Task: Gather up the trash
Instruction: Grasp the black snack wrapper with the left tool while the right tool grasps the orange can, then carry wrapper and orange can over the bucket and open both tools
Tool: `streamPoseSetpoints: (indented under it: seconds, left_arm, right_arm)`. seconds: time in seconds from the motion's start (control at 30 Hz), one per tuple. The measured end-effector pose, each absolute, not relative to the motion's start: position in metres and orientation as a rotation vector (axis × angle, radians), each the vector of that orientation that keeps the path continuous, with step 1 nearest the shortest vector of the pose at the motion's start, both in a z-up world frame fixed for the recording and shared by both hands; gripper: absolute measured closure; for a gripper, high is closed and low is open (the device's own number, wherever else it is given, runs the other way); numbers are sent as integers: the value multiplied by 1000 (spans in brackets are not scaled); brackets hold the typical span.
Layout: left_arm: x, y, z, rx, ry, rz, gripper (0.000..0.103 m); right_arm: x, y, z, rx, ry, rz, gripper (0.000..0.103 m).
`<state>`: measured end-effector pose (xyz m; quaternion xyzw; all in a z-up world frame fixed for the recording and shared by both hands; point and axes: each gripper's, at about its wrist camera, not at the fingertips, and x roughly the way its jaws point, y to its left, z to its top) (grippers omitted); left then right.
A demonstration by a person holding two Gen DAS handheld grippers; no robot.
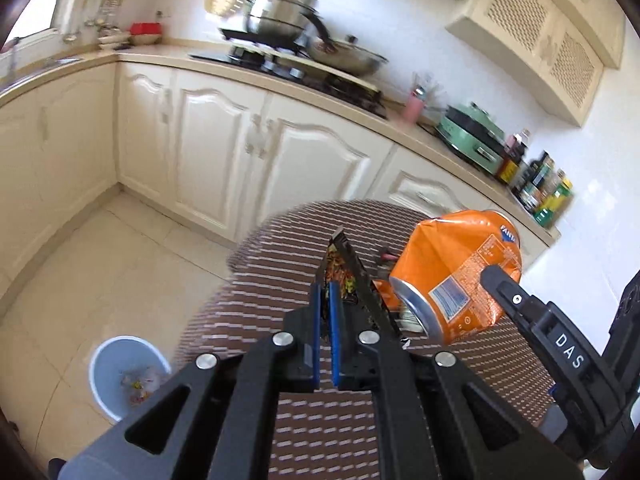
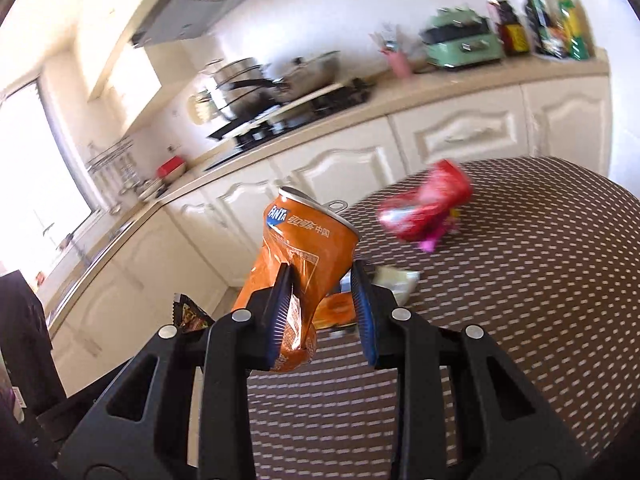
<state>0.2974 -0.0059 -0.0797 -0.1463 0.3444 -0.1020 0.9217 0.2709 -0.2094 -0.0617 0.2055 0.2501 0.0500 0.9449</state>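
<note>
My left gripper (image 1: 325, 294) is shut on a dark snack wrapper (image 1: 345, 268) that stands up from between its blue pads, above the table. To its right hangs a crushed orange Fanta can (image 1: 452, 268), with one black finger (image 1: 516, 300) of the right gripper against it. In the right wrist view, my right gripper (image 2: 322, 280) is shut on that can (image 2: 308, 236), top end up and clear of the table. The wrapper (image 2: 190, 314) peeks in at the left.
A round table with a brown dotted cloth (image 2: 520, 320) carries a red crumpled packet (image 2: 428, 204), a pale scrap (image 2: 396, 282) and an orange piece (image 2: 336, 308). A light blue bin (image 1: 128, 380) with some litter stands on the floor, left of the table. Cream cabinets and a counter run behind.
</note>
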Motion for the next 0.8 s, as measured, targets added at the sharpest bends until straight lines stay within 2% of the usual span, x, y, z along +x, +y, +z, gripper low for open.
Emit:
streamPoseSetpoints:
  seconds: [0.33, 0.53, 0.8]
  left_arm:
    - [271, 136, -111, -372, 746, 61, 99]
    - [267, 213, -154, -428, 815, 196, 99]
    - [287, 277, -220, -486, 948, 307, 99]
  right_arm:
    - [284, -53, -90, 278, 603, 315, 73]
    - [299, 35, -141, 188, 707, 402, 73]
    - [328, 99, -201, 86, 819, 438, 73]
